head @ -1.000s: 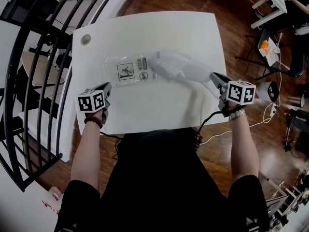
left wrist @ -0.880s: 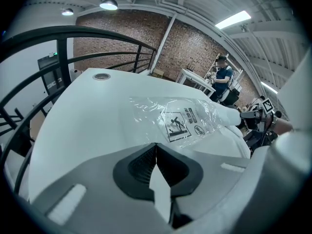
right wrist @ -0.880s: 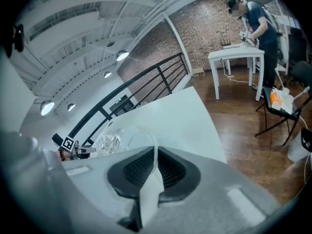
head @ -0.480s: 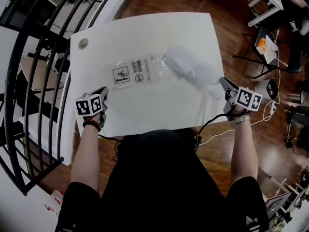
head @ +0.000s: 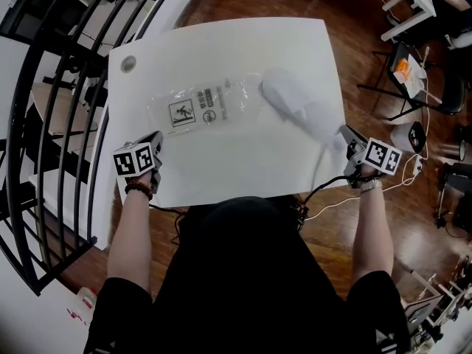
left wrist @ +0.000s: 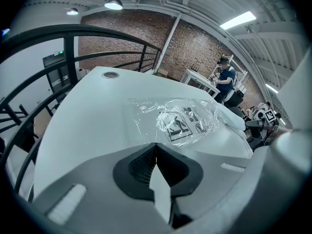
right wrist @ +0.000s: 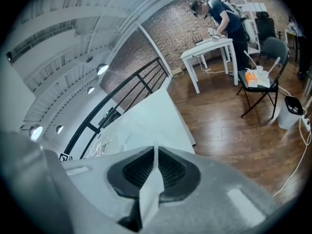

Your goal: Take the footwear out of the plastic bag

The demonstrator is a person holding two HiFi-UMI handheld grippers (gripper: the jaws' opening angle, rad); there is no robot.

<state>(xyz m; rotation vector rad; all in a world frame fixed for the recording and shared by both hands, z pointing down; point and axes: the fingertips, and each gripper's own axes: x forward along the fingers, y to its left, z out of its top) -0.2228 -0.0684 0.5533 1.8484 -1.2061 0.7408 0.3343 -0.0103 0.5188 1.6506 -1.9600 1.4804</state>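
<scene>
Anchors the plastic bag [head: 195,109] flat on the table [head: 221,43], at 9 o'clock from the table's centre, printed label up. Presses the fingers of the left gripper [head: 157,139] fully together at 7 o'clock, low at the near edge. Appears to trap the bag's near corner there, with clear film at the tips hard to make out. Serves as the fixed end, stopping the bag from following the pull.

Pinches the end of the white slipper [head: 291,102] with the right gripper [head: 346,137] at 4 o'clock, over the table's right edge, with a strip of white material nipped between the pads. Places the slipper at 3 o'clock, slanting from the bag's open end toward 4 o'clock, just beside the crumpled film and outside it. Holds the two grippers well apart, drawing the load straight out along the bag's length rather than across it. Leaves, by this reading, only setting down and releasing the slipper.
</scene>
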